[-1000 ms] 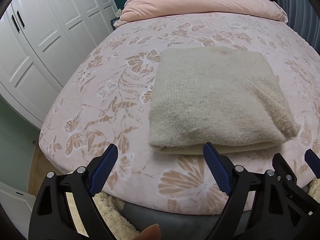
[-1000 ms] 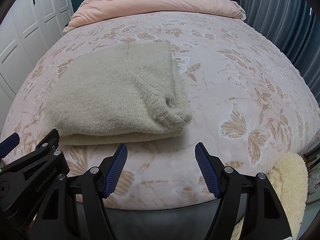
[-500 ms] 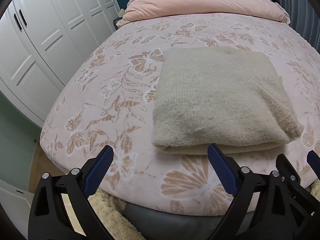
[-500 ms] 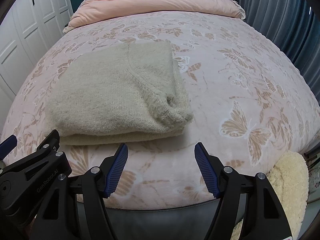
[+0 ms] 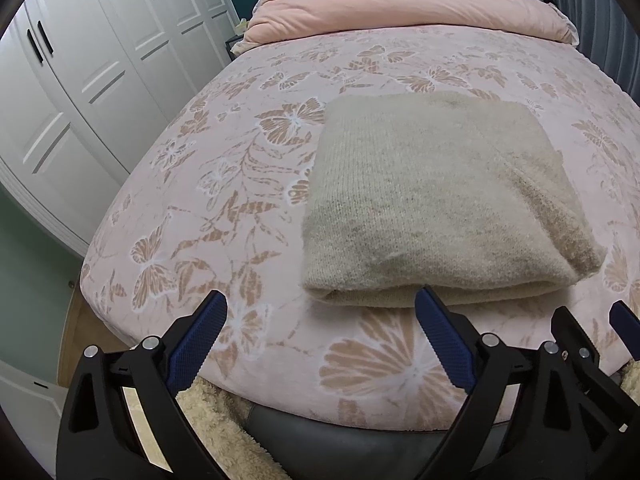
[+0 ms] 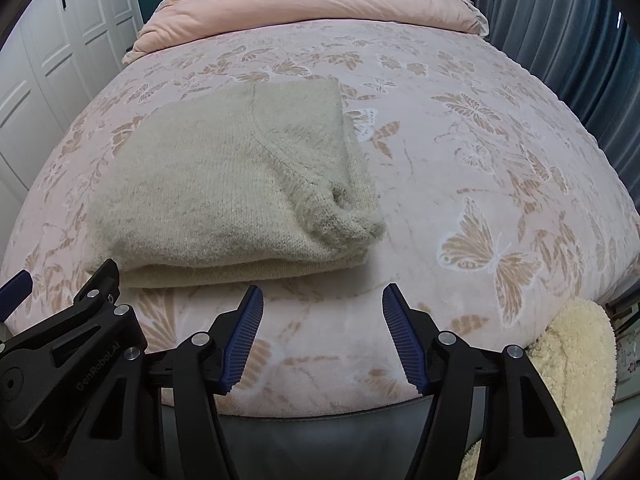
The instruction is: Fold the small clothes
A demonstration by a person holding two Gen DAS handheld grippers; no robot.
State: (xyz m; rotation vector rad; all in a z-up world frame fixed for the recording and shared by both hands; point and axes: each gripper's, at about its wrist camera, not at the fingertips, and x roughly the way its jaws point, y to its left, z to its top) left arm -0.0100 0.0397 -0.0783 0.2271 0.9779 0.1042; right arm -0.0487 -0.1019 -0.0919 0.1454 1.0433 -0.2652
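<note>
At the foot edge of the bed point(image 5: 168, 216), both grippers hang over the butterfly-print cover with bare cover beneath them. The left gripper point(image 5: 320, 340) stands wide with nothing between its jaws, which have just been opening; its right pad sits just before the sweater's near fold, apart from it. The right gripper point(image 6: 322, 336) is at a middling gap, also empty, its jaws having just been closing over bare cover. The folded beige sweater point(image 6: 224, 184) lies flat near the foot edge, left of the bed's middle, leaving open cover to its right and beyond. A cream fleece point(image 6: 572, 364) hangs off the near right corner. Farther back a pink quilt point(image 5: 404, 8) lies across the head, white wardrobe doors point(image 5: 92, 64) line the left side, and curtains point(image 6: 560, 36) the right.
</note>
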